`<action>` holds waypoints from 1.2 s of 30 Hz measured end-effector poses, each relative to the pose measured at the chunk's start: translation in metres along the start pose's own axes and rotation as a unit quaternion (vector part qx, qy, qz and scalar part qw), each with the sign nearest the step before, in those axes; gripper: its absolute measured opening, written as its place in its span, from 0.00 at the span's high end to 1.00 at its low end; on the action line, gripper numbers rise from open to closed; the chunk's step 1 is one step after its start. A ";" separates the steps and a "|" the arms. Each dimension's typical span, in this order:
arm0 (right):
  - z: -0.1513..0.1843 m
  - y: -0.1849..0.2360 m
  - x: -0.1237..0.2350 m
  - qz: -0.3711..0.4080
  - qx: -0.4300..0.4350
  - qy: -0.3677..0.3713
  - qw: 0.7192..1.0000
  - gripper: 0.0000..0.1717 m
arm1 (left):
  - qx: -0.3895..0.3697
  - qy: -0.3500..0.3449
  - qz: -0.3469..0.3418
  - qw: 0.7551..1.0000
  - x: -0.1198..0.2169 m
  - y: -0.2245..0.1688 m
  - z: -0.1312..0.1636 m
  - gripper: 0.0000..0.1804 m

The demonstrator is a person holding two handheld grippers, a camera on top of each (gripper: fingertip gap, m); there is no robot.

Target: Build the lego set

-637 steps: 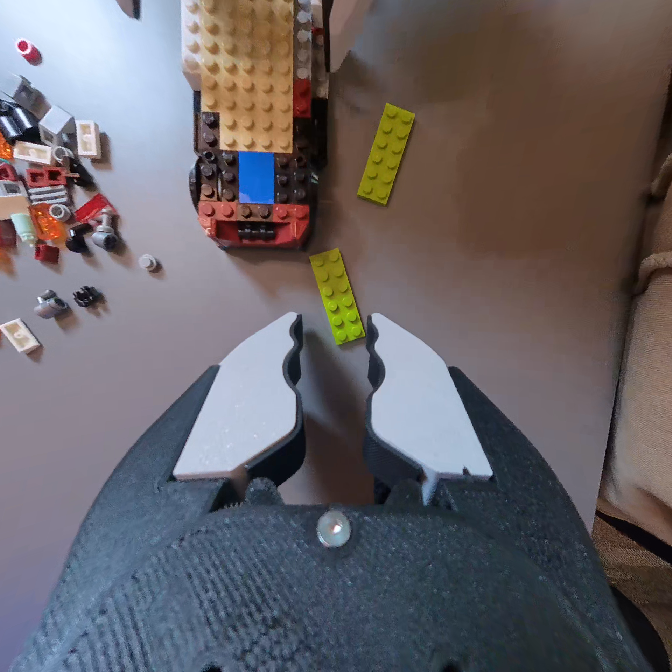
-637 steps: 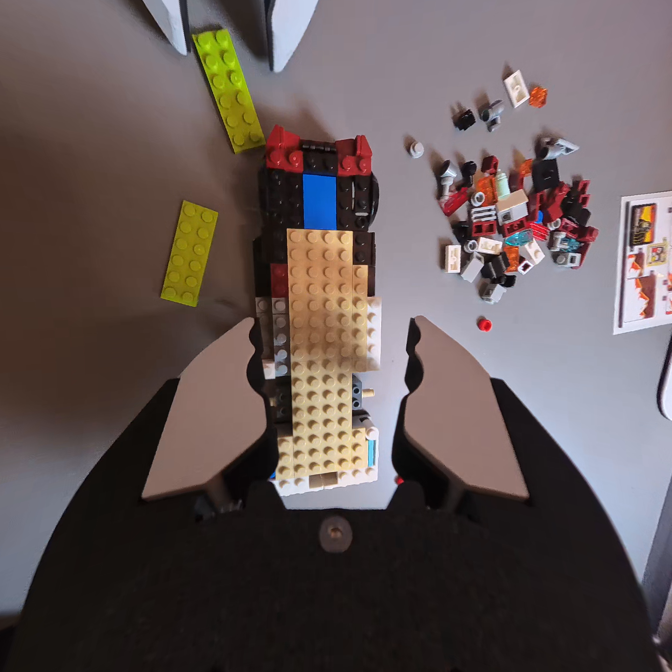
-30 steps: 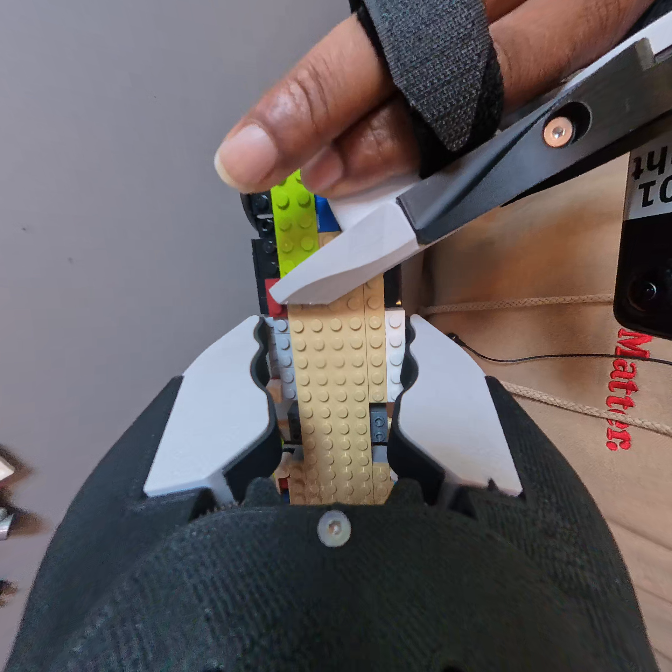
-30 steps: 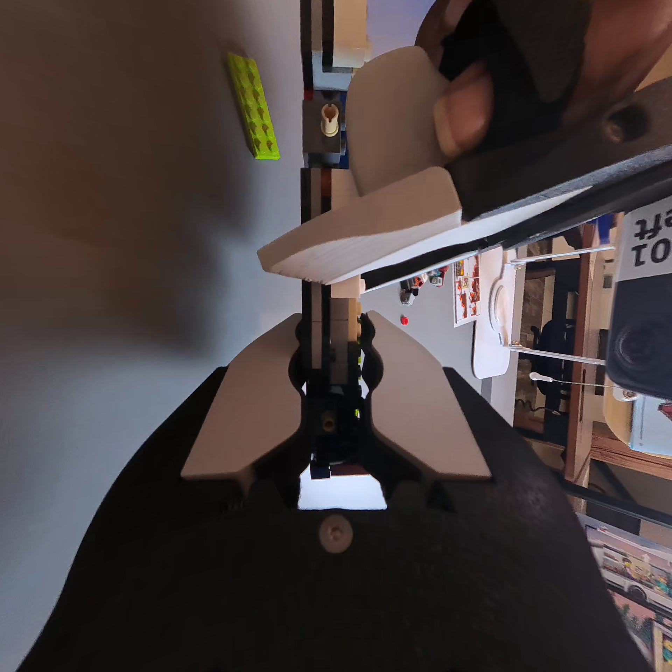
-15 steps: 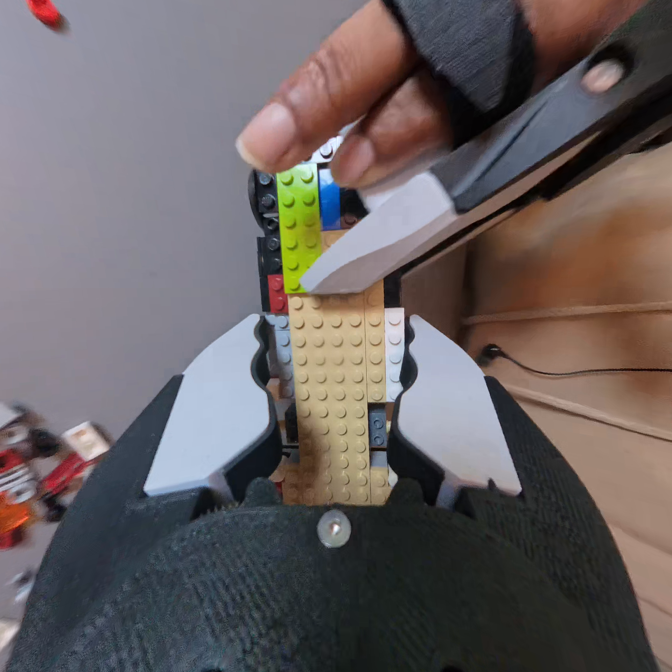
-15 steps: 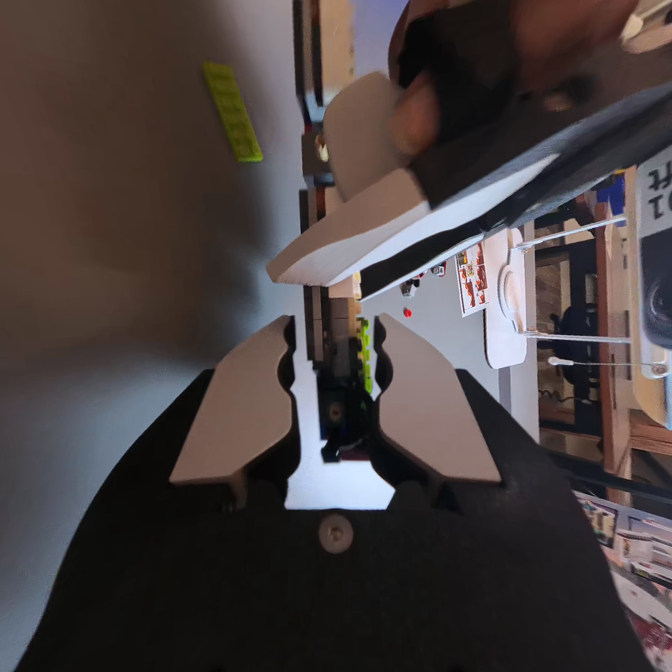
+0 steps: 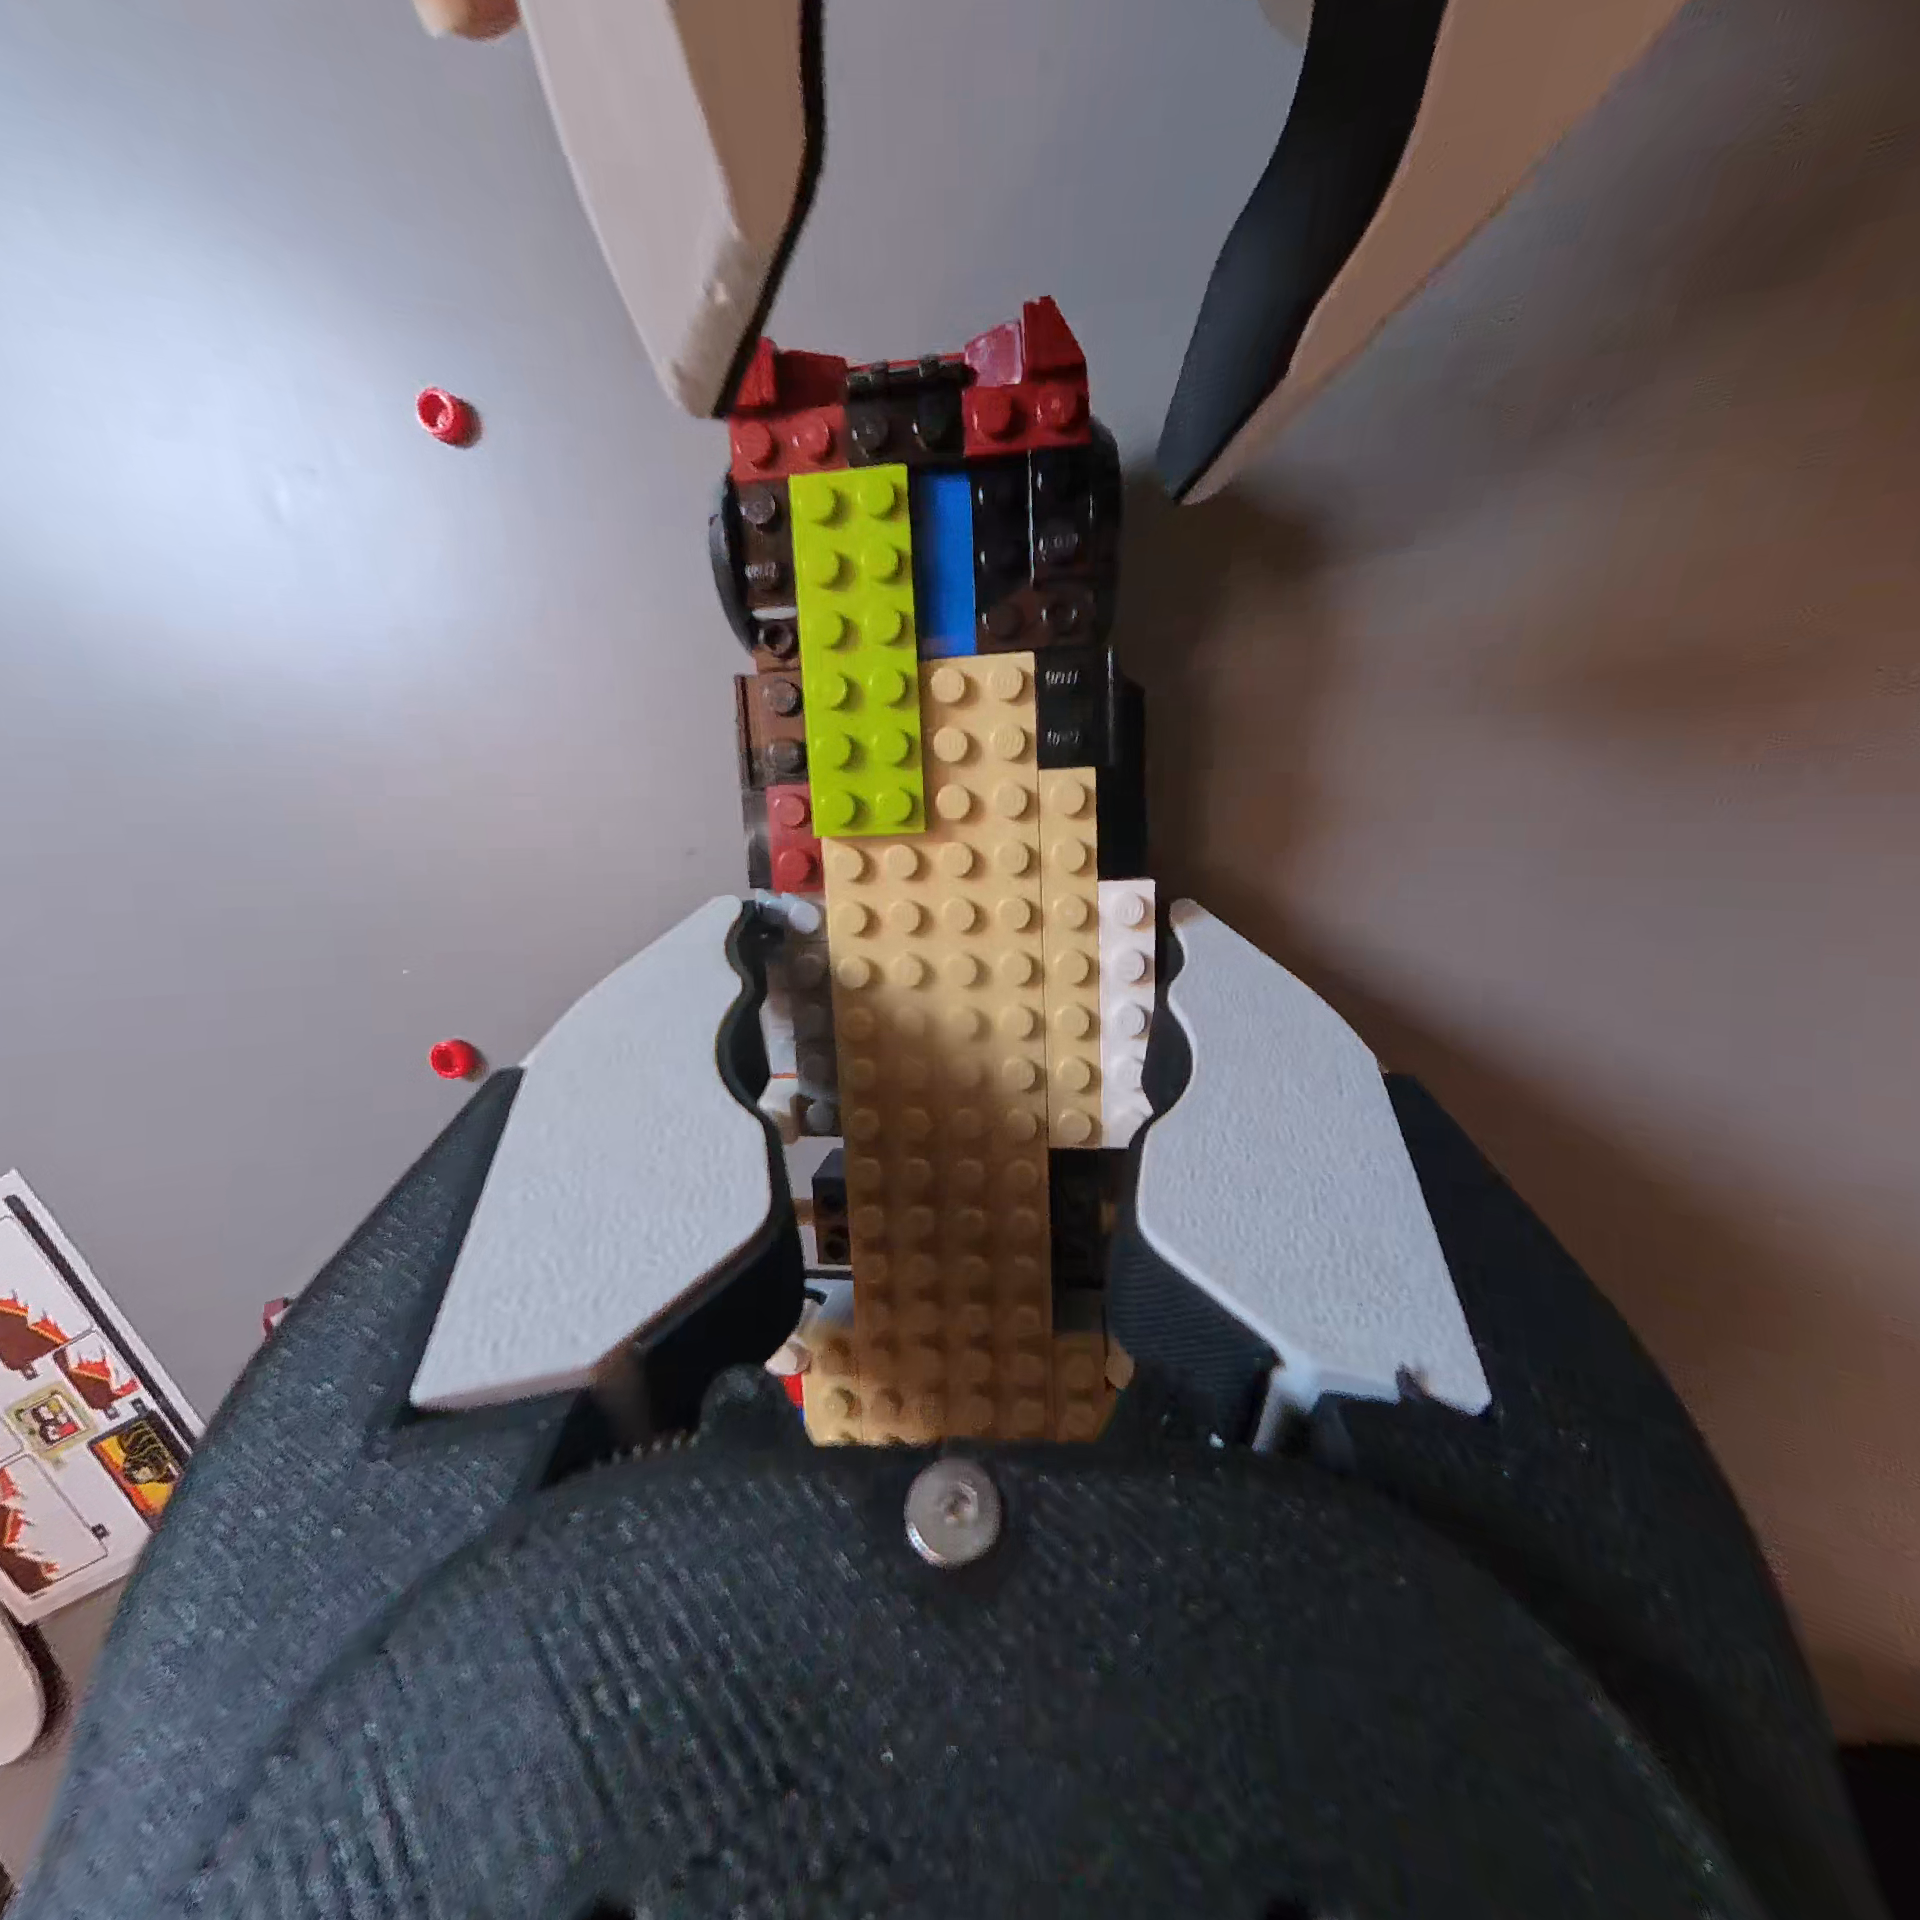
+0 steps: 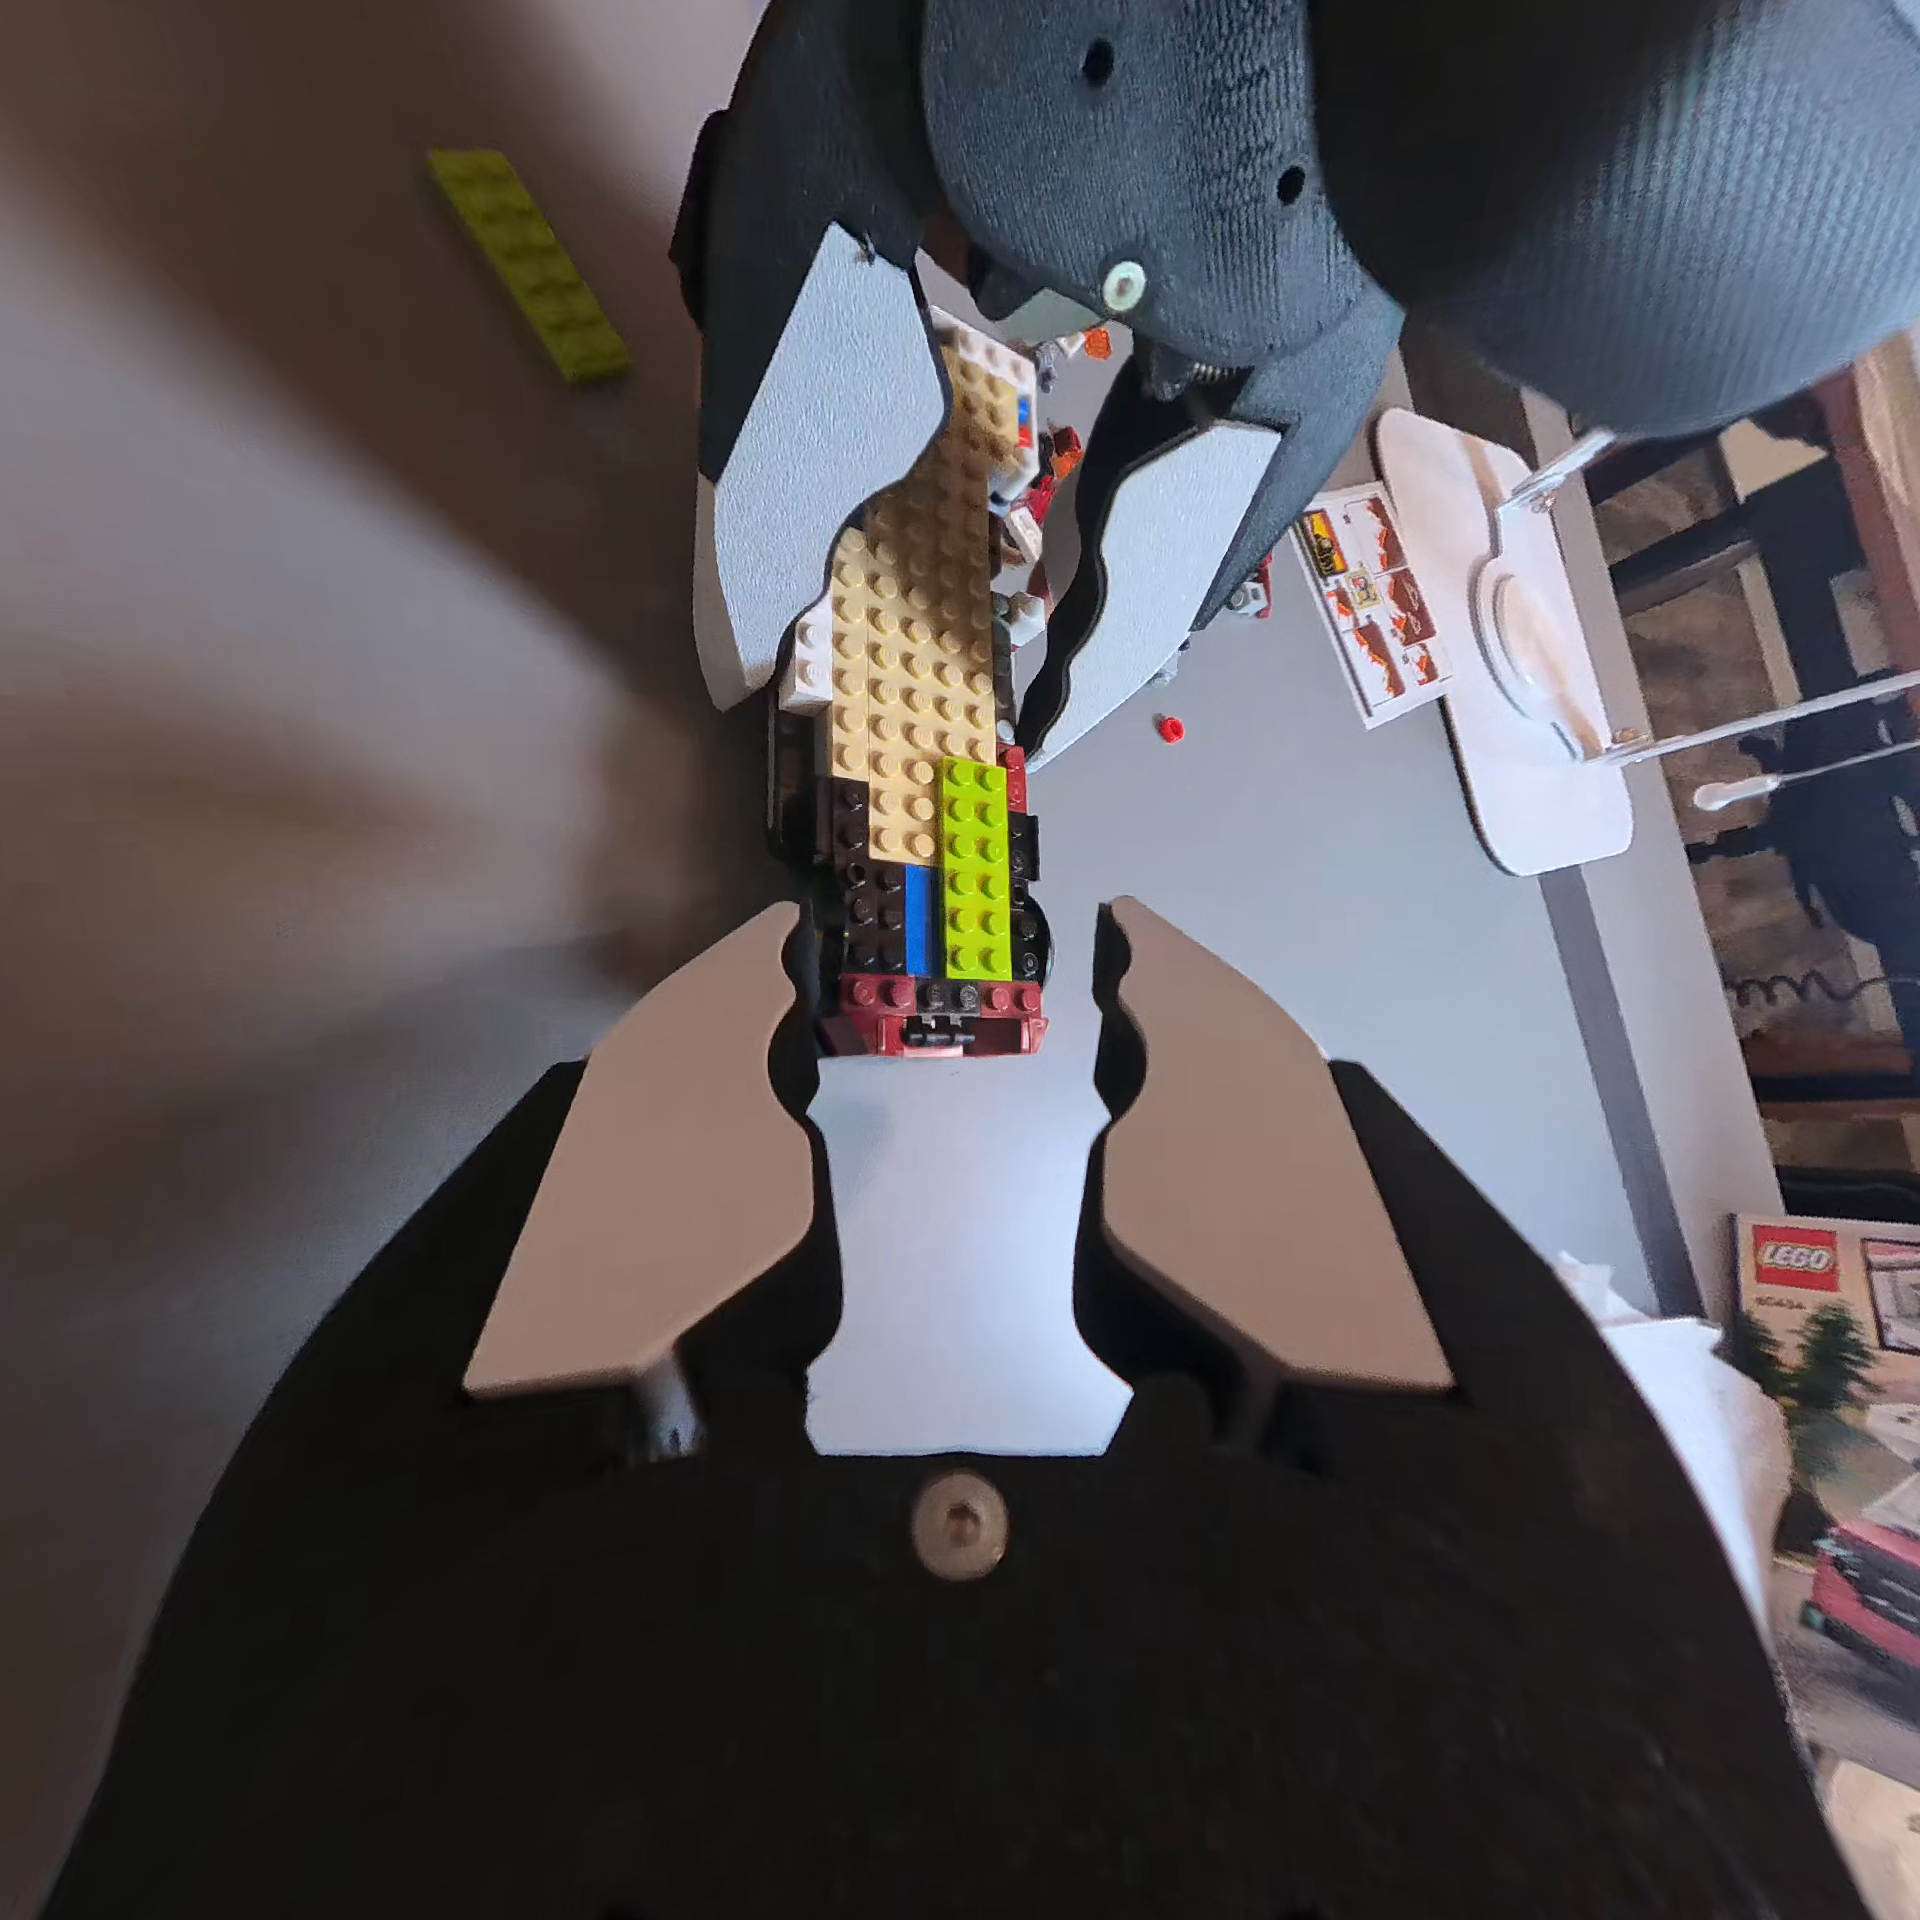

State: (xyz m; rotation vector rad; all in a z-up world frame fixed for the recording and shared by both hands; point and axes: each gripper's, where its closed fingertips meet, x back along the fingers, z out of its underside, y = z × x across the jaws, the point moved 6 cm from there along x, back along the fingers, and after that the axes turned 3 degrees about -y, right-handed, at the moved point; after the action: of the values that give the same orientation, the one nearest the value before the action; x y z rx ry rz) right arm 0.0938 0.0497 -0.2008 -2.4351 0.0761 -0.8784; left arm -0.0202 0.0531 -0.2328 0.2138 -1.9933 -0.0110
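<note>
My left gripper [image 7: 958,1023] clamps brick vehicle [image 7: 940,935] by its tan-plated sides, lime plate [image 7: 857,649] seated near dark-red end. My right gripper [image 8: 951,956] stands apart, jaws straddling that end without pressing. Second lime plate [image 8: 528,265] lies loose on grey table [image 8: 1299,935], far side.

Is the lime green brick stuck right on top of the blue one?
No, the lime green brick sits beside the blue strip, which shows uncovered along its right edge on the brick model.
</note>
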 end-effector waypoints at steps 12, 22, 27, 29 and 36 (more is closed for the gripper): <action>-0.001 -0.014 0.019 0.022 -0.076 -0.045 0.996 0.71 | 0.136 -0.209 -0.091 0.964 0.090 -0.008 0.039 0.62; 0.007 -0.001 0.015 0.013 -0.098 -0.031 0.995 0.75 | 0.263 -0.147 -0.049 0.952 0.079 -0.085 0.109 0.75; 0.005 -0.002 0.009 0.020 -0.087 -0.017 0.996 0.76 | 0.265 -0.080 -0.029 0.960 0.059 -0.094 0.091 0.75; 0.007 -0.002 0.009 0.021 -0.092 -0.018 0.995 0.77 | 0.261 -0.063 -0.031 0.963 0.052 -0.093 0.086 0.79; 0.023 -0.004 0.015 0.037 -0.119 -0.019 0.992 0.79 | 0.210 -0.018 -0.051 0.976 0.047 -0.085 0.084 0.91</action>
State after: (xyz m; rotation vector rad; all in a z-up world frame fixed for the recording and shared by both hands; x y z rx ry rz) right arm 0.1192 0.0606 -0.2050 -2.6490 0.2698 -0.8288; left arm -0.1024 -0.0454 -0.2346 0.5923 -2.0012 0.3454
